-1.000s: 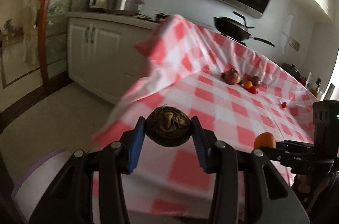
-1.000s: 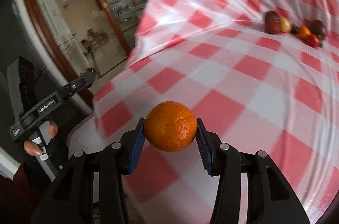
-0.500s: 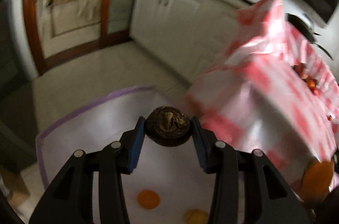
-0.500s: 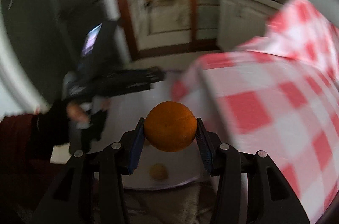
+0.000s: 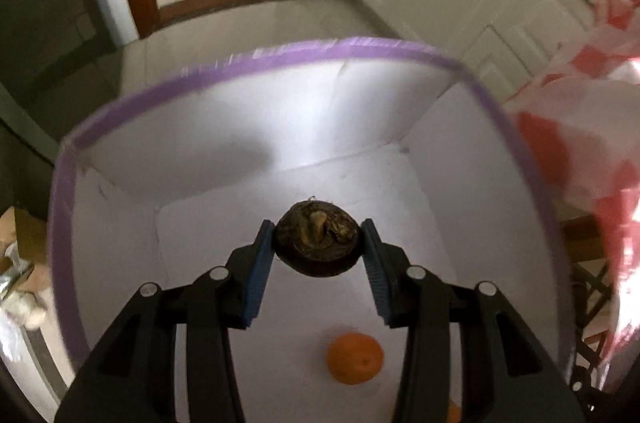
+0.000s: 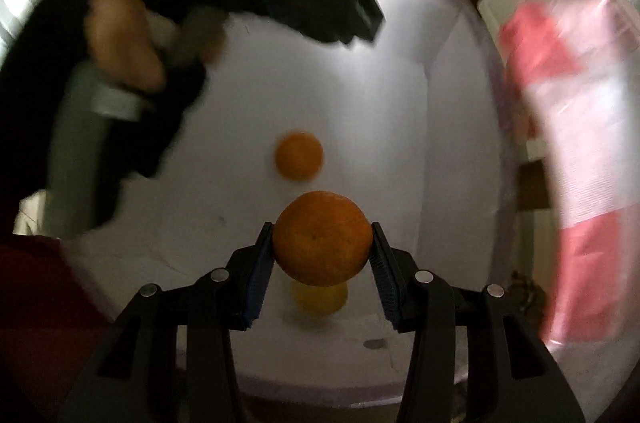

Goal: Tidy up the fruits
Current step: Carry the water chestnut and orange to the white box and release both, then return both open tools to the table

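- Dark brown, wrinkled round fruit point(image 5: 318, 245): clamped betw. blue pads of left tool point(image 5: 318, 251), jaws narrowed onto it, hanging over white box w/ purple rim point(image 5: 280, 57) on the floor – prob. lined up for a drop.
- Round orange fruit w/ dimpled peel point(image 6: 322, 237): pinched side-on in right tool point(image 6: 322, 243), jaws closed to its width, also above the box interior.
- Already in box: small orange citrus point(image 5: 354, 357) on the white bottom; a yellowish fruit point(image 6: 320, 297) directly under the held orange, partly hidden.
- Both tools point steeply down, so fruit should fall straight in, not roll off.
- Person's hand point(image 6: 120, 39) grips left tool's handle, blurred.
- Red-and-white checked cloth point(image 5: 592, 127) hangs off worktop just beside box – short carry.
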`<state>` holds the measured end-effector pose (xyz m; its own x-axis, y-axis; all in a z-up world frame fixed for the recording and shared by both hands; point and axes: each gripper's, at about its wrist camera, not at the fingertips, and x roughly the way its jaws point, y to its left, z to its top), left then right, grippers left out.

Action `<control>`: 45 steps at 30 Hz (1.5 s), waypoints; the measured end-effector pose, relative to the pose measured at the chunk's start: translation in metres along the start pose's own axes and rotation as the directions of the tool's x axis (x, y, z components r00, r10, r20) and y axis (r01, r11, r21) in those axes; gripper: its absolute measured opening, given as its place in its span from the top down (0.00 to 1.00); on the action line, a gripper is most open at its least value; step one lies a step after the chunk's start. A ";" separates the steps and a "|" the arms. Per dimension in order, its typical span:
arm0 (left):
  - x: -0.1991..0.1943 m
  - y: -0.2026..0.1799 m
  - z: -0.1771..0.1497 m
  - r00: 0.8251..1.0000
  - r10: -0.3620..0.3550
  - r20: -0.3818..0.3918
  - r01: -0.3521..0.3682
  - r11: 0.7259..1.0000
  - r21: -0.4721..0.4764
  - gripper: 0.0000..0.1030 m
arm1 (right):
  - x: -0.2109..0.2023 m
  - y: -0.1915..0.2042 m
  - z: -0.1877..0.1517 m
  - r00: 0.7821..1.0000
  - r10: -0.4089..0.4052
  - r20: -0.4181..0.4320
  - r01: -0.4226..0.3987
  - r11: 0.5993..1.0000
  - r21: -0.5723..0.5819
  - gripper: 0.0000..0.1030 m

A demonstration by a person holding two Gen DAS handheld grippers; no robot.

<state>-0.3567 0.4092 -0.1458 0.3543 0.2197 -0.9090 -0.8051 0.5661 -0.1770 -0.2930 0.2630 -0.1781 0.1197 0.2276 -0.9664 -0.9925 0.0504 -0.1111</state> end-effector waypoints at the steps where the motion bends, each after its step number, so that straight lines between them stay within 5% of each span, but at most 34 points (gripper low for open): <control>1: 0.006 0.003 -0.002 1.000 0.008 -0.019 -0.008 1.000 -0.008 0.57 | 0.008 -0.003 0.000 1.000 0.004 -0.029 -0.003 1.000 0.018 0.55; 11: 0.028 0.008 -0.004 0.994 0.037 -0.099 -0.041 0.999 -0.036 0.55 | 0.025 -0.005 -0.002 0.994 0.018 -0.104 -0.009 0.996 0.086 0.54; 14: 0.023 0.011 -0.002 0.996 0.024 -0.085 -0.031 0.997 -0.073 0.31 | 0.023 -0.004 -0.002 0.995 0.016 -0.095 -0.008 0.996 0.087 0.45; 17: 0.019 0.011 0.002 0.997 0.041 -0.064 -0.047 0.995 -0.089 0.23 | 0.021 -0.001 -0.006 0.997 0.012 -0.080 -0.005 0.996 0.092 0.38; 23: 0.007 0.005 0.001 1.000 0.022 -0.017 -0.024 0.993 -0.119 0.21 | -0.016 0.007 -0.001 0.996 0.029 0.079 -0.030 0.999 0.017 0.36; 26: -0.019 0.004 0.006 0.994 0.023 0.103 -0.009 0.992 -0.129 0.21 | -0.056 0.015 -0.004 0.970 0.064 0.235 -0.056 0.998 -0.041 0.36; 27: -0.031 0.003 0.009 0.988 0.031 0.154 -0.011 0.992 -0.129 0.21 | -0.076 0.016 -0.007 0.951 0.075 0.300 -0.062 0.997 -0.052 0.35; 30: -0.078 -0.005 0.016 0.930 0.071 0.361 -0.031 0.993 -0.113 0.11 | -0.122 0.004 -0.017 0.898 0.085 0.433 -0.081 0.996 -0.029 0.29; 33: -0.137 -0.029 0.017 0.815 0.057 0.576 -0.018 0.997 -0.073 0.02 | -0.179 -0.021 -0.036 0.815 0.045 0.578 -0.094 0.994 0.055 0.24; 36: -0.182 -0.073 0.014 0.730 -0.084 0.678 0.061 0.996 0.058 0.02 | -0.231 -0.058 -0.074 0.718 -0.075 0.692 -0.100 0.973 0.210 0.18; 39: -0.210 -0.133 0.008 0.700 -0.282 0.656 0.149 0.956 0.252 0.02 | -0.257 -0.097 -0.121 0.658 -0.256 0.708 -0.063 0.918 0.391 0.15; 42: -0.220 -0.200 0.001 0.697 -0.419 0.582 0.203 0.894 0.400 0.02 | -0.269 -0.135 -0.178 0.640 -0.420 0.644 -0.033 0.822 0.569 0.15; 45: -0.224 -0.284 -0.014 0.705 -0.562 0.432 0.300 0.789 0.537 0.02 | -0.269 -0.165 -0.224 0.641 -0.533 0.553 0.003 0.722 0.692 0.15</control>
<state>-0.2141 0.1884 0.1030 0.9080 0.1800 -0.3783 -0.2733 0.9389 -0.2092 -0.1669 -0.0242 0.0479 0.6183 0.6566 -0.4319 -0.7000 0.7099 0.0772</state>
